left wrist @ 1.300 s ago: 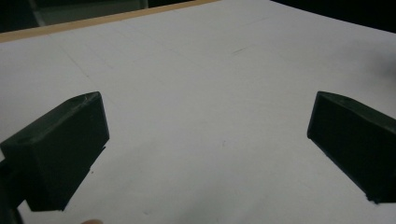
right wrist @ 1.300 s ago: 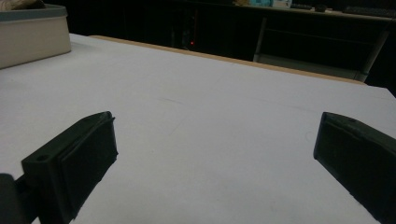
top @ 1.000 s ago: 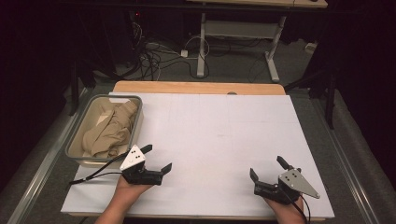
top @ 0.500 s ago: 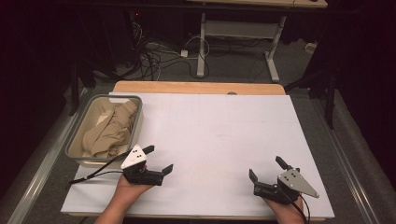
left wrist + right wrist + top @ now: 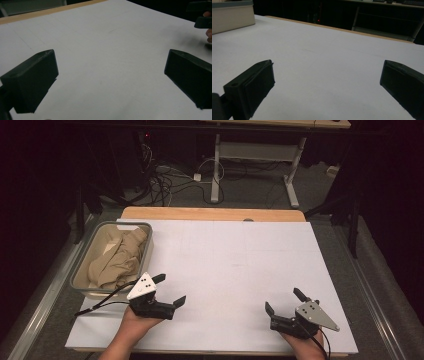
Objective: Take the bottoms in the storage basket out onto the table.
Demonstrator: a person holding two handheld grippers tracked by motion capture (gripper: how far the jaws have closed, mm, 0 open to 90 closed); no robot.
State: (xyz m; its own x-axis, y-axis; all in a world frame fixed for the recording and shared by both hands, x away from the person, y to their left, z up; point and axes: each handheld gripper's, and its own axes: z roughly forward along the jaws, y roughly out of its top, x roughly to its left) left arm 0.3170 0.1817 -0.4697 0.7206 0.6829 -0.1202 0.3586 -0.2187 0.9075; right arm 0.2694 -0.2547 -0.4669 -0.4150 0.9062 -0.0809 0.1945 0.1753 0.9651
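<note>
A: Beige cloth bunched in the grey bin at the worktop's left edge, piled loosely, lying lengthwise front to back along the bin; nothing gripping it.

B: Left hand-held gripper just beside the bin's near right corner, jaws spread wide, nothing between them; pointed out over bare white worktop, so cloth off to its left and slightly ahead.

A: Right hand-held gripper well apart, near the front right; jaws also wide and empty; bin wall far off at upper left in the right gripper view.

B: Clearly the left hand's reach, probably; needs a turn leftward and over the rim first.
</note>
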